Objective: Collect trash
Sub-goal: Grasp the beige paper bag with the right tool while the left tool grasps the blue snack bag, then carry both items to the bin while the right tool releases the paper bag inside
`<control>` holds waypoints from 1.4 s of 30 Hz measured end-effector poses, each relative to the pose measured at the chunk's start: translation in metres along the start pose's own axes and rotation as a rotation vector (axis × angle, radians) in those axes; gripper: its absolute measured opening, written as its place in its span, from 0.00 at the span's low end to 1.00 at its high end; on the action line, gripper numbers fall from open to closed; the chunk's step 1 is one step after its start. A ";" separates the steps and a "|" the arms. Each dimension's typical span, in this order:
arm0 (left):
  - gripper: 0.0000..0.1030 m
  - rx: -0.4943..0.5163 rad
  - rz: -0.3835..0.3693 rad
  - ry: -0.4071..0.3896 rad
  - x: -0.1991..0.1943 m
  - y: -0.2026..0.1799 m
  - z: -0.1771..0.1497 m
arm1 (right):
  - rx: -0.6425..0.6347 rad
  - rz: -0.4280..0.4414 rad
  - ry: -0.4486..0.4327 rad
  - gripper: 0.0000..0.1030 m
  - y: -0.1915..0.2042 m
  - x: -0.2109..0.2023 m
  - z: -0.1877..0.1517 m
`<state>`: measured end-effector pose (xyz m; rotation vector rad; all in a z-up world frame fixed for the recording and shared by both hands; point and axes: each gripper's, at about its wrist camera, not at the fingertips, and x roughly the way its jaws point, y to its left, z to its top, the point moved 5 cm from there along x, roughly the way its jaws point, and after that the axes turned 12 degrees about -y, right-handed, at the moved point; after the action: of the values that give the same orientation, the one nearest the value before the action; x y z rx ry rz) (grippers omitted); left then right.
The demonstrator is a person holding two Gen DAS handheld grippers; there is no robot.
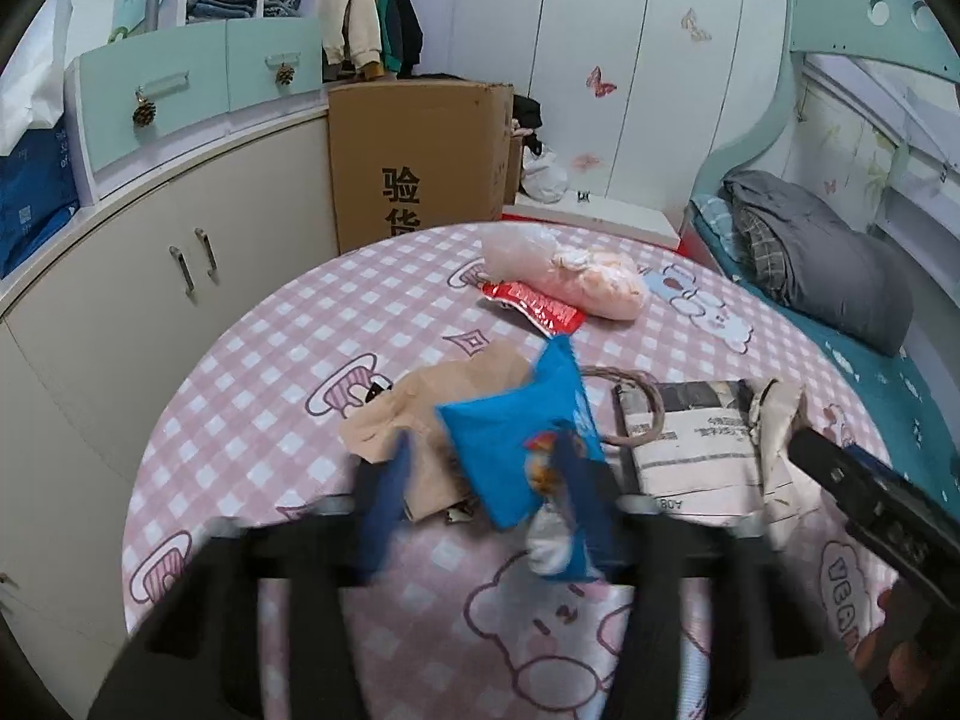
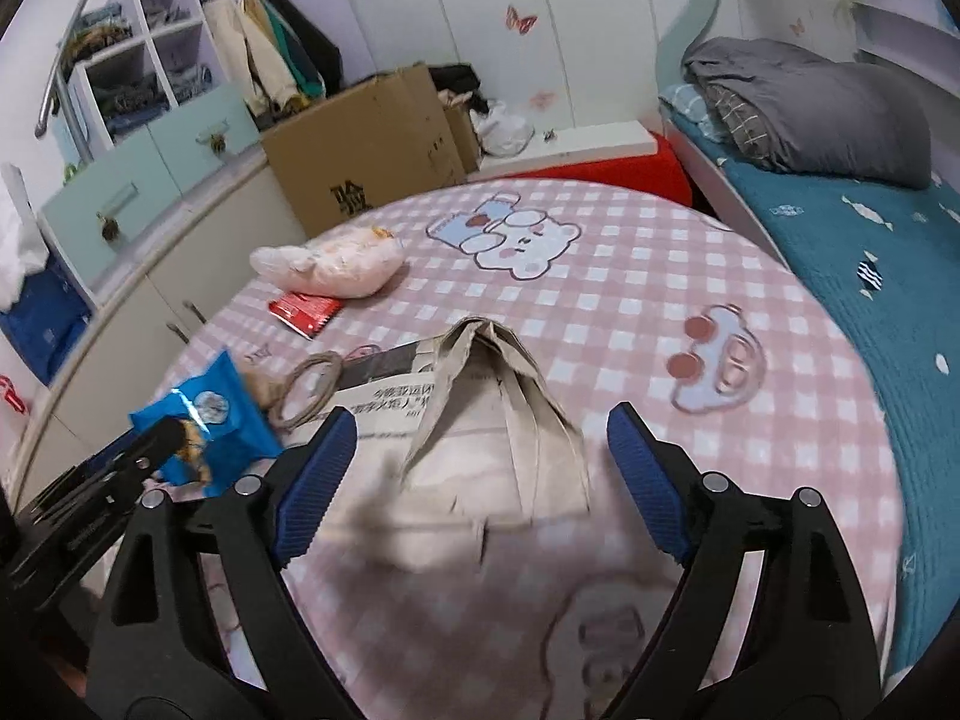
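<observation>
Lying flat on the table [image 2: 600, 300], a newspaper-print paper bag [image 2: 480, 420] had its mouth edge peaked up and its twine handle [image 2: 312, 387] spread to the side; what it held could not be told. The right gripper [image 2: 480, 468] hung over it with fingers [image 2: 645, 474] spread wide, nothing between them. The left gripper [image 1: 480, 480] was closed on a blue snack packet [image 1: 516, 444], raised just beside the bag. A brown paper bag [image 1: 432, 408] lay under that packet. Farther back sat a red wrapper [image 1: 534, 306] touching a pink plastic bag [image 1: 576, 276]. The round table wore a pink checked cloth with cartoon bears. Behind it stood a cardboard box [image 1: 414, 162], beige cabinets [image 1: 150, 276] with mint drawers, hanging jackets [image 1: 372, 6], and a bed [image 2: 840, 252] with grey bedding.
</observation>
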<state>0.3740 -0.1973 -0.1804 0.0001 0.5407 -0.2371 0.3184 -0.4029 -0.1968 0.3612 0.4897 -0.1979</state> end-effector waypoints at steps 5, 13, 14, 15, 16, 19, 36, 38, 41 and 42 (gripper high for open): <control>0.07 -0.006 -0.018 -0.018 -0.003 0.002 -0.001 | 0.007 -0.028 0.088 0.82 -0.005 0.030 0.001; 0.05 0.009 -0.003 -0.102 -0.035 0.000 0.005 | -0.050 -0.020 0.075 0.28 0.001 0.024 0.001; 0.04 0.002 0.000 -0.110 -0.040 0.001 0.006 | -0.056 -0.030 0.062 0.26 0.002 0.017 0.002; 0.04 -0.008 0.000 -0.120 -0.045 0.003 0.007 | -0.061 -0.039 0.047 0.25 0.002 0.012 0.003; 0.04 -0.016 0.002 -0.130 -0.052 0.005 0.009 | -0.069 -0.047 0.021 0.24 0.004 0.003 0.005; 0.04 -0.021 0.005 -0.155 -0.070 0.008 0.011 | -0.093 -0.067 -0.040 0.24 0.008 -0.024 0.009; 0.04 -0.116 0.034 -0.185 -0.158 0.072 -0.006 | -0.337 -0.106 -0.070 0.24 0.083 -0.109 -0.017; 0.04 -0.138 0.048 -0.184 -0.165 0.086 -0.010 | -0.350 -0.057 -0.082 0.24 0.107 -0.117 -0.024; 0.04 -0.180 0.096 -0.196 -0.180 0.118 -0.017 | -0.357 0.031 -0.093 0.24 0.144 -0.123 -0.036; 0.04 -0.187 0.115 -0.202 -0.184 0.125 -0.018 | -0.370 0.060 -0.095 0.24 0.161 -0.124 -0.042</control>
<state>0.2401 -0.0334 -0.1104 -0.1725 0.3591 -0.0718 0.2373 -0.2264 -0.1236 0.0045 0.4107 -0.0627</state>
